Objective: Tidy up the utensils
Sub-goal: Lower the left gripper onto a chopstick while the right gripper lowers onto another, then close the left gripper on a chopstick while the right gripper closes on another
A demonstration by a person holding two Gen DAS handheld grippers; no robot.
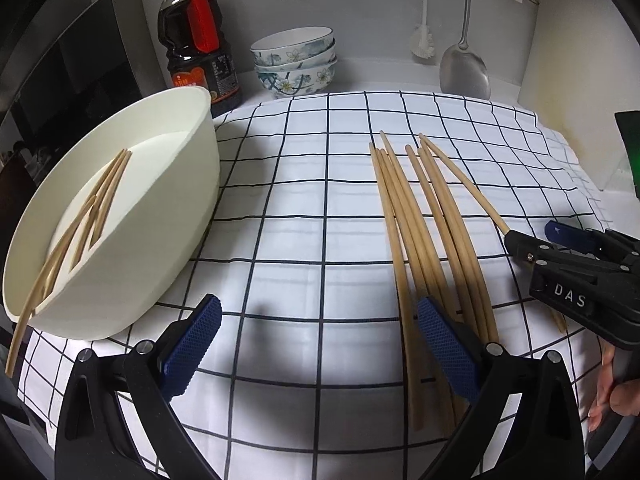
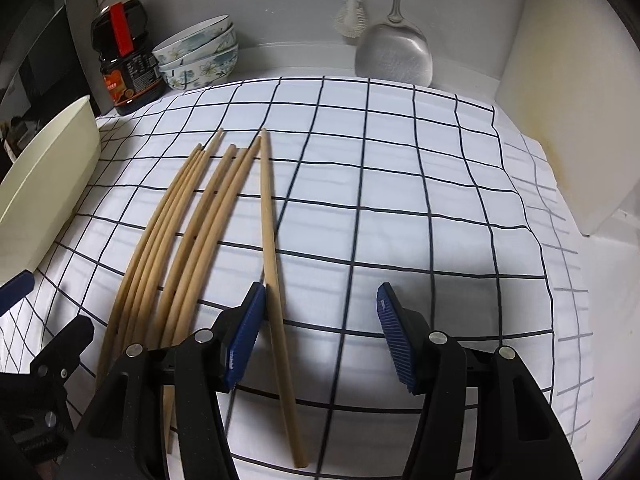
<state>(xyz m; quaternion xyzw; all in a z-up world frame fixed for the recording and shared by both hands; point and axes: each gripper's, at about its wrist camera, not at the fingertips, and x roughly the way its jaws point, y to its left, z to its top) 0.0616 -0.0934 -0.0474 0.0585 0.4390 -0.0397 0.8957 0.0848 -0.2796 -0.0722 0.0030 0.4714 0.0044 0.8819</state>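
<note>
While the right hand-held gripper (image 2: pixel 320 336) hangs low over the checked cloth (image 2: pixel 400 184), its jaws stand wide apart with one chopstick (image 2: pixel 269 232) lying between them, right against the left pad (image 2: pixel 246 332). That stick sits slightly off from the rest of the bundle (image 2: pixel 180 240), which fans out on the cloth just to its left. Over in the left wrist view, the left hand-held gripper (image 1: pixel 316 352) is also spread open and holds nothing, hovering above bare cloth between the white tub (image 1: pixel 160 216) and the bundle. Several chopsticks (image 1: pixel 88 216) already lie in that tub, their ends poking over its near rim.

So the job looks part done: some sticks are in the tub, most are on the worktop. The step in hand appears to be the pick of that single outer chopstick. The next move calls for closing squarely on the shaft without nudging its neighbours, lifting it clear, then carrying it leftward to the tub. A thin round stick may roll or twist between the pads if caught off-centre, so a grip nearer the middle seems wise.
</note>
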